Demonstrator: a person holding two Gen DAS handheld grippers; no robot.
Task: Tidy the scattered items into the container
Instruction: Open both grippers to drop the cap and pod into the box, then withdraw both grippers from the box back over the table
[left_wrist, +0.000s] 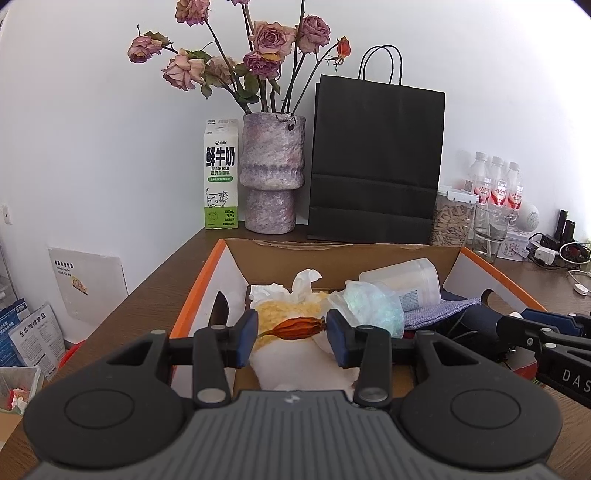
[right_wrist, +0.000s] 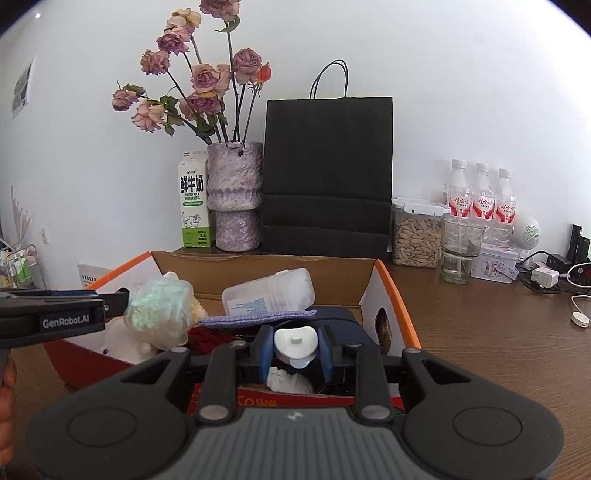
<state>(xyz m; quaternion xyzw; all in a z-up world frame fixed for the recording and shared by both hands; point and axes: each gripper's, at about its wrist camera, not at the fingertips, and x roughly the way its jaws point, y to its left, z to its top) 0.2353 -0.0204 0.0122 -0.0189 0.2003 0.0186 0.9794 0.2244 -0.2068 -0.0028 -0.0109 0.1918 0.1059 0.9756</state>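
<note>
My left gripper (left_wrist: 291, 332) hovers over the orange-rimmed cardboard box (left_wrist: 207, 280). A dried orange flower bud (left_wrist: 295, 328) spans lengthwise between its blue pads, and each end meets a pad. Below the bud lie a yellow sponge (left_wrist: 273, 312), white tissue (left_wrist: 295, 286), an iridescent wrapper (left_wrist: 373, 304), a purple cloth (left_wrist: 439, 310) and a clear jar (left_wrist: 406, 284) on its side. My right gripper (right_wrist: 295, 345) is over the same box (right_wrist: 399, 295), shut on a white plastic piece (right_wrist: 295, 341). Each gripper also shows at the edge of the other's view.
Behind the box stand a milk carton (left_wrist: 221, 173), a vase of dried roses (left_wrist: 271, 173) and a black paper bag (left_wrist: 376, 158). To the right are a seed jar (right_wrist: 417, 236), a glass (right_wrist: 460, 247), three bottles (right_wrist: 480, 195) and cables (right_wrist: 546, 275) on the wooden table (right_wrist: 480, 332).
</note>
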